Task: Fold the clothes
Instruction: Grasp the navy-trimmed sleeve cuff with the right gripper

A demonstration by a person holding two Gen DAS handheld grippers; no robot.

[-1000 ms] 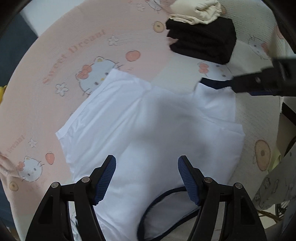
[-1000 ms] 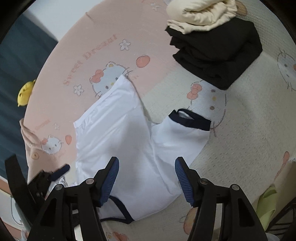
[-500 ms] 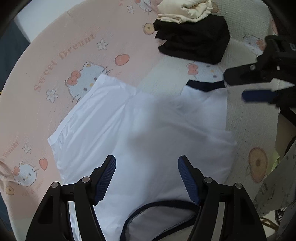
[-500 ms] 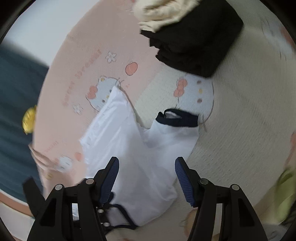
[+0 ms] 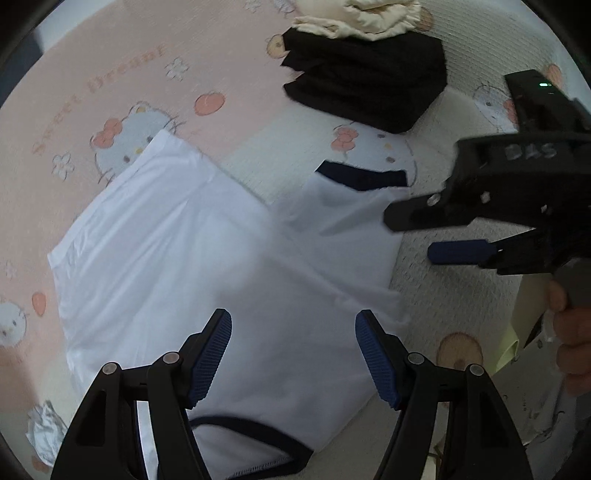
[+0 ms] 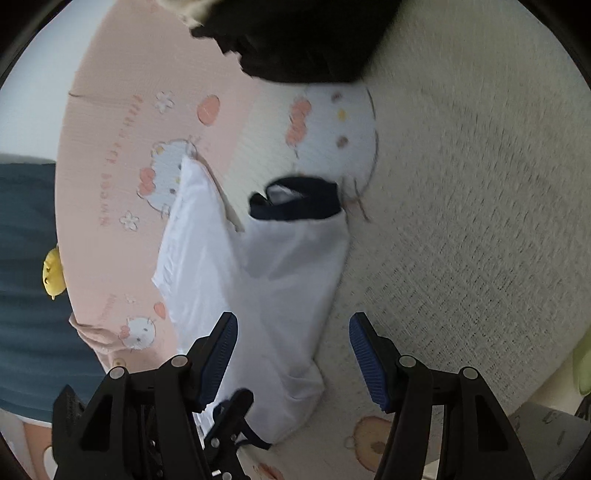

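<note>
A white T-shirt [image 5: 207, 266] with navy trim lies spread on a pink and cream cartoon-print sheet [image 5: 122, 74]. One sleeve with a navy cuff [image 5: 364, 177] sticks out to the right. My left gripper [image 5: 293, 354] is open and empty above the shirt's body near the navy collar [image 5: 255, 428]. My right gripper [image 5: 417, 236] shows from the side at the right, open, just off the sleeve's edge. In the right wrist view the right gripper [image 6: 291, 354] is open over the shirt [image 6: 258, 280], with the navy cuff [image 6: 295, 205] ahead.
A folded black garment [image 5: 369, 85] with a cream one [image 5: 358, 18] on top sits at the far side. A yellow toy [image 6: 51, 273] lies off the sheet's left edge. The left gripper's fingers [image 6: 229, 424] show at the bottom left.
The right gripper has let the sleeve cuff lie flat, opened, and moved down and toward the near side. The left gripper has drawn back slightly over the shirt.
</note>
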